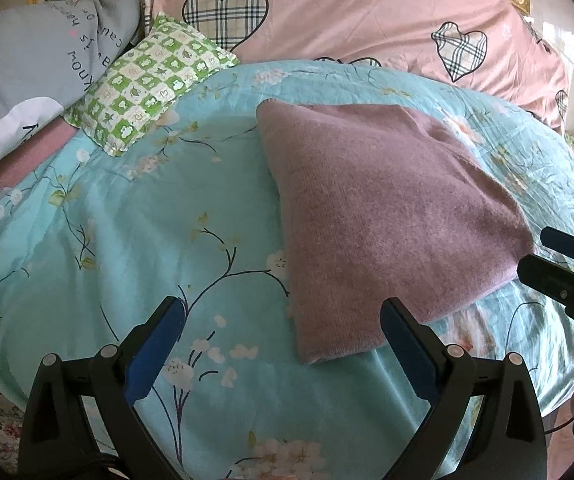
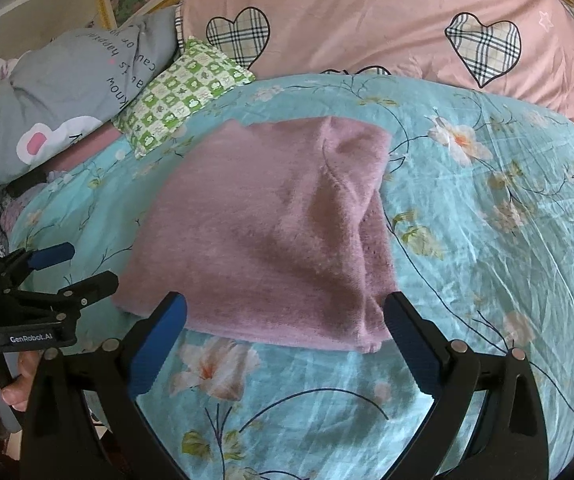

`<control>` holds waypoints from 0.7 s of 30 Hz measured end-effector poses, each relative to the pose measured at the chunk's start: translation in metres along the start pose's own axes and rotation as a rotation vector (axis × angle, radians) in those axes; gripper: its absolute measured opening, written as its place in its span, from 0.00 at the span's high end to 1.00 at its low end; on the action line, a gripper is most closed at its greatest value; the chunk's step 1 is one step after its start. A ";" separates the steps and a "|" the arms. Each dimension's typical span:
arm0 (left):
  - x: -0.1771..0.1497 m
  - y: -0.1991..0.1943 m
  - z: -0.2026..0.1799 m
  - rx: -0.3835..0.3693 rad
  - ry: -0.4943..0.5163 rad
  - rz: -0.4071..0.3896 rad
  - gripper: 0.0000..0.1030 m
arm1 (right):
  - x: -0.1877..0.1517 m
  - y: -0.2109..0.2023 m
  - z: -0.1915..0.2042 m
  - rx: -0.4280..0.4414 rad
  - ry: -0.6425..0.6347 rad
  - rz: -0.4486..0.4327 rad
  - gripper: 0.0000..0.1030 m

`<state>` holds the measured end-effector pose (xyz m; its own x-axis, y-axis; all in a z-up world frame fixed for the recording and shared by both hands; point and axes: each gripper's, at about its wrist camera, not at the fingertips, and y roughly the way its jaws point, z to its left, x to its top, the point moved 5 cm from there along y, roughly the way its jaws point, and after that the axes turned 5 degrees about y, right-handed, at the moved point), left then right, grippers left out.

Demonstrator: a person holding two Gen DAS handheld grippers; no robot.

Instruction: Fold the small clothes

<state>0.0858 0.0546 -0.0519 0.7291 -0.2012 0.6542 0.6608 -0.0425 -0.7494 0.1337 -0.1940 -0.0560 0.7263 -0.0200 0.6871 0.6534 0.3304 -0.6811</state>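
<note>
Folded mauve sweater (image 2: 271,232) lies flat on teal floral quilt (image 2: 487,240), well below green checked pillow (image 2: 183,88). Left gripper (image 1: 283,344) and right gripper (image 2: 287,340) hover just off sweater's near edge, jaws spread wide, empty.

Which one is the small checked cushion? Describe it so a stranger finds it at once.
Start at the bed with the turquoise floral sheet. At its far left corner, beside the grey printed bedding, lies the small cushion. It alone is green-and-white checked; the folded mauve knit is plain.
</note>
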 end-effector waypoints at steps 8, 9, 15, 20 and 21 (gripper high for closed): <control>0.004 0.000 -0.002 -0.007 -0.001 -0.016 0.04 | 0.002 0.000 -0.001 0.006 -0.004 -0.005 0.04; 0.004 0.000 -0.002 -0.007 0.000 -0.019 0.04 | 0.003 0.001 -0.001 0.008 -0.004 -0.005 0.04; 0.006 -0.001 -0.005 -0.016 0.000 -0.027 0.04 | 0.003 0.001 -0.001 0.008 -0.001 -0.007 0.04; 0.006 -0.001 -0.005 -0.020 -0.003 -0.030 0.04 | 0.003 0.002 -0.002 0.006 0.004 -0.008 0.04; 0.006 -0.001 -0.005 -0.020 -0.004 -0.032 0.04 | 0.003 0.002 -0.002 0.005 0.007 -0.009 0.04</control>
<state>0.0886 0.0489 -0.0472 0.7087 -0.1951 0.6780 0.6798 -0.0684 -0.7302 0.1373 -0.1955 -0.0558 0.7222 -0.0296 0.6911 0.6587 0.3345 -0.6740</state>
